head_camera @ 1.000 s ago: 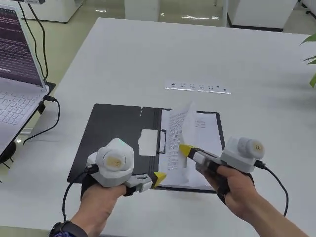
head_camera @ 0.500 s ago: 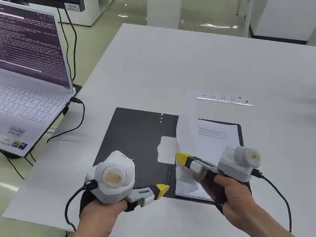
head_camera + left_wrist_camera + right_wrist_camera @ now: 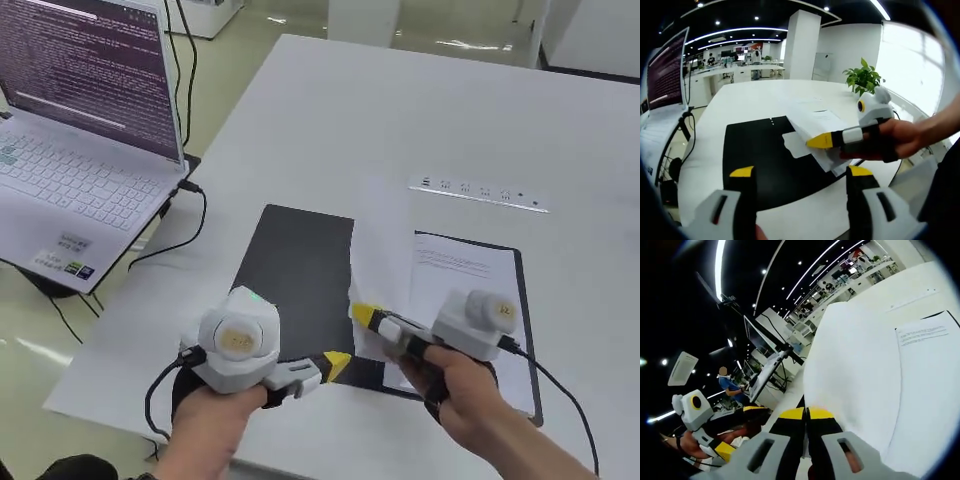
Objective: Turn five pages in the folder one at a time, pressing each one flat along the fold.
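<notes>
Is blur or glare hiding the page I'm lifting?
Head view: the lifted page is soft at its top edge, blending into the white table. Right gripper view: page washed plain white. Left gripper view: window glare at right, page clear.

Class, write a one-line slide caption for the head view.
Right gripper holds a page raised above the open black folder; left gripper hovers open near its front edge.

White table (image 3: 400,110), open laptop (image 3: 70,130) alongside, pale glossy floor (image 3: 215,70), potted plant (image 3: 863,80), bright window (image 3: 905,55).
</notes>
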